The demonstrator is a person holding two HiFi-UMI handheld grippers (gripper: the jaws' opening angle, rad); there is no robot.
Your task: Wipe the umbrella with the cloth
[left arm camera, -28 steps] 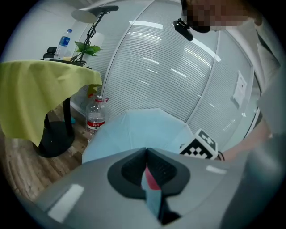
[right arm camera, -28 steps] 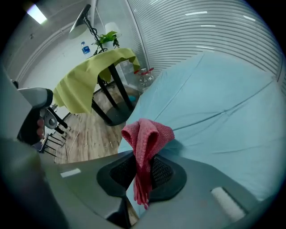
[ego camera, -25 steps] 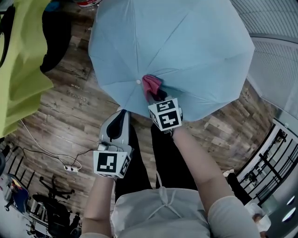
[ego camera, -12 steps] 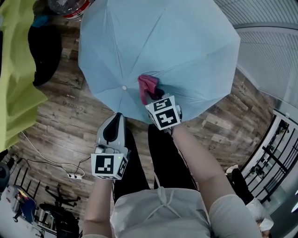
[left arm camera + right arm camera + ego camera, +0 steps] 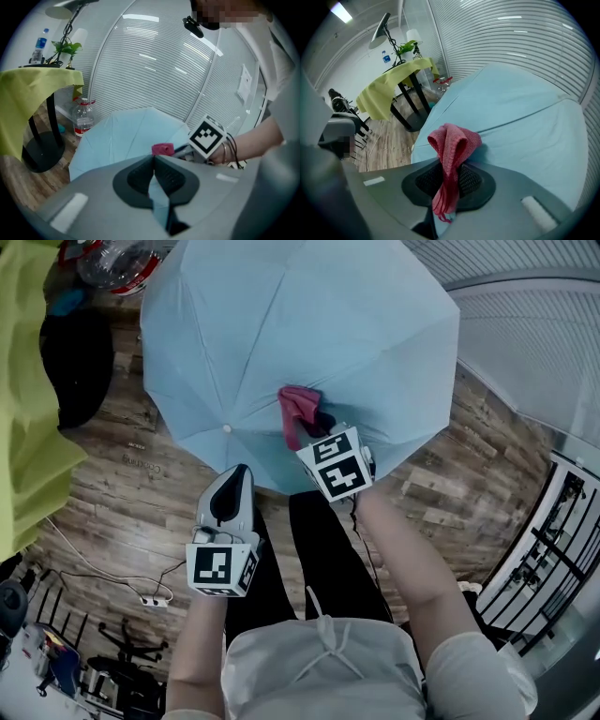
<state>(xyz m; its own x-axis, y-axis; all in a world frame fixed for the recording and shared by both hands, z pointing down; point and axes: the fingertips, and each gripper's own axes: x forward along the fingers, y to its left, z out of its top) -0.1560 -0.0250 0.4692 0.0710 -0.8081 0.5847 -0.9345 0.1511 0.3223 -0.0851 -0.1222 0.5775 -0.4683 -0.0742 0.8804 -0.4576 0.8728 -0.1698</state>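
An open light blue umbrella (image 5: 309, 324) stands canopy-up on the wood floor in front of the person. My right gripper (image 5: 317, 427) is shut on a bunched pink-red cloth (image 5: 298, 409) and presses it on the canopy near the front edge. In the right gripper view the cloth (image 5: 454, 140) hangs between the jaws over the umbrella (image 5: 525, 112). My left gripper (image 5: 239, 472) is at the canopy's front rim, left of the cloth. Its jaws are shut with blue fabric between them (image 5: 153, 159). The left gripper view also shows the cloth (image 5: 162, 149) and the umbrella (image 5: 126, 136).
A table draped in yellow-green cloth (image 5: 28, 381) with a black round base (image 5: 80, 362) stands at the left. A large water bottle (image 5: 117, 259) sits behind the umbrella. A cable and power strip (image 5: 150, 599) lie on the floor. A slatted blind wall (image 5: 534, 334) runs along the right.
The umbrella has shifted left and up in the head view, its near rib tip moving away from the cloth. The right gripper still holds the cloth on the canopy; the left stays at the rim.
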